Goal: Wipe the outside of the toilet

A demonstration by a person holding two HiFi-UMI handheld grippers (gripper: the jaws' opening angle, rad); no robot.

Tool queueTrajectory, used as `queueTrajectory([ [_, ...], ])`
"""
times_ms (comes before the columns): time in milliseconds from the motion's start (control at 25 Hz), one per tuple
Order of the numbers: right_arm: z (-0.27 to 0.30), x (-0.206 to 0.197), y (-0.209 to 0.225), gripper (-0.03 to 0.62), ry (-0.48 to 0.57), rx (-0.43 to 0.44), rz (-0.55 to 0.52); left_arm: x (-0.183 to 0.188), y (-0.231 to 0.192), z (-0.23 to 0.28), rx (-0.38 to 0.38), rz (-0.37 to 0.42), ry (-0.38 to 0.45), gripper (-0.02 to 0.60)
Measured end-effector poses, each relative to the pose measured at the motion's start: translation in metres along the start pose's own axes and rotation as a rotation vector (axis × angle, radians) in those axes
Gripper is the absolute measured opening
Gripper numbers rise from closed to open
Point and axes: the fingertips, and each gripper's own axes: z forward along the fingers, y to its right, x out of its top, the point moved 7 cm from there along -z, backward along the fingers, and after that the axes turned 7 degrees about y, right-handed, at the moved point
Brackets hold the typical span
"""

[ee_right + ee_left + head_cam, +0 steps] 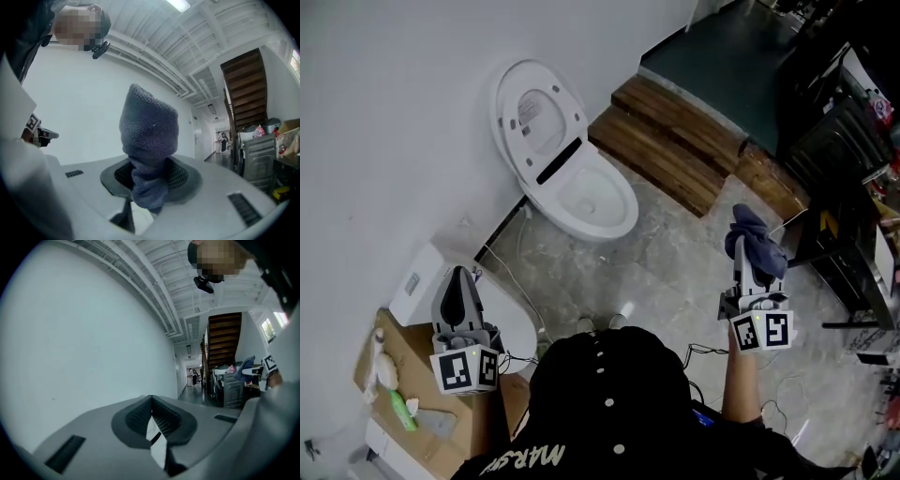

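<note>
A white toilet stands against the wall with its lid raised, well ahead of both grippers. My right gripper is held up at the right, shut on a blue-grey cloth that bunches above its fingers. In the right gripper view the cloth rises from between the jaws and hides the fingertips. My left gripper is raised at the left over a white fixture, shut and holding nothing. In the left gripper view its pads meet and it points at the bare white wall.
Wooden steps lie beyond the toilet. A cardboard box with bottles and a white fixture sit at lower left. Cables trail over the marble floor. Dark shelving lines the right side.
</note>
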Motion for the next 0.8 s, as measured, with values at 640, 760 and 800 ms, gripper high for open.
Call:
queueTrajectory([
  [640,0.018,-0.007,-0.009,0.123,-0.002,0.095,-0.021,0.007,0.016,0.010,0.023,0.044,0.039,0.009],
  [760,0.019,-0.007,-0.009,0.122,-0.001,0.094,-0.017,0.006,0.017,0.010,0.016,0.052,0.035,0.009],
  [800,0.019,-0.007,-0.008,0.121,-0.002,0.093,-0.018,0.006,0.018,0.010,0.016,0.052,0.038,0.011],
])
